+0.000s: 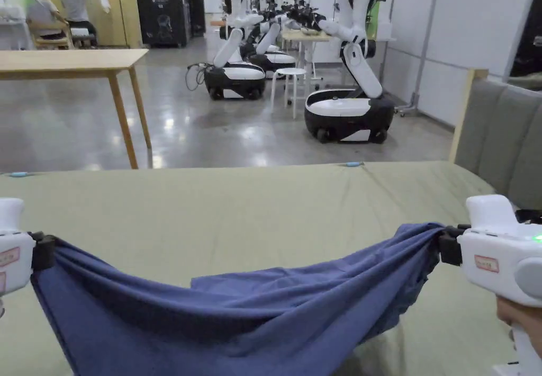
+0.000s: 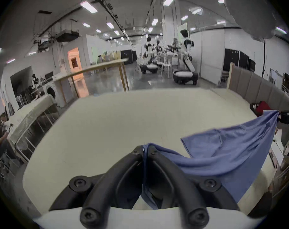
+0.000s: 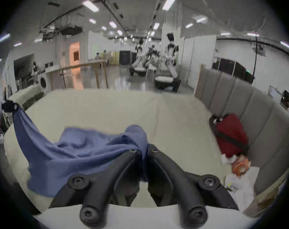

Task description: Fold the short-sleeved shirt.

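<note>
Altogether, two hand-held grippers carry one garment, a blue short-sleeved cotton shirt [image 1: 222,319], above a wide bed with a pale olive-green sheet [image 1: 254,202].

Taking the shirt as landmark and going left to right: at its left end the white, black-jawed left hand-held gripper [image 1: 45,252] has both jaws pressed together on a bunched edge of the cloth; the left gripper view shows the fabric pinched in the narrow slit between the black jaws [image 2: 145,151]. From there the shirt [image 2: 223,158] sags in a shallow curve, its long axis running left to right between the two hand-held grippers, with the lowest part near the middle and one sleeve-like flap lying towards the sheet on the far side. At its right end the right hand-held gripper [image 1: 447,244] is likewise clamped on a gathered bunch of the shirt [image 3: 74,153], the cloth caught between its two jaws [image 3: 143,150].

Right of the shirt, against a grey padded headboard [image 1: 503,128], lie one red bag with a dark strap [image 3: 229,135] and some crumpled packets [image 3: 239,164].

Beyond the shirt, past the bed's far edge, stand one light wooden table [image 1: 79,62], one white stool [image 1: 290,75], and several white-and-black wheeled robots [image 1: 349,107]; two people [image 1: 58,9] are at the far left.
</note>
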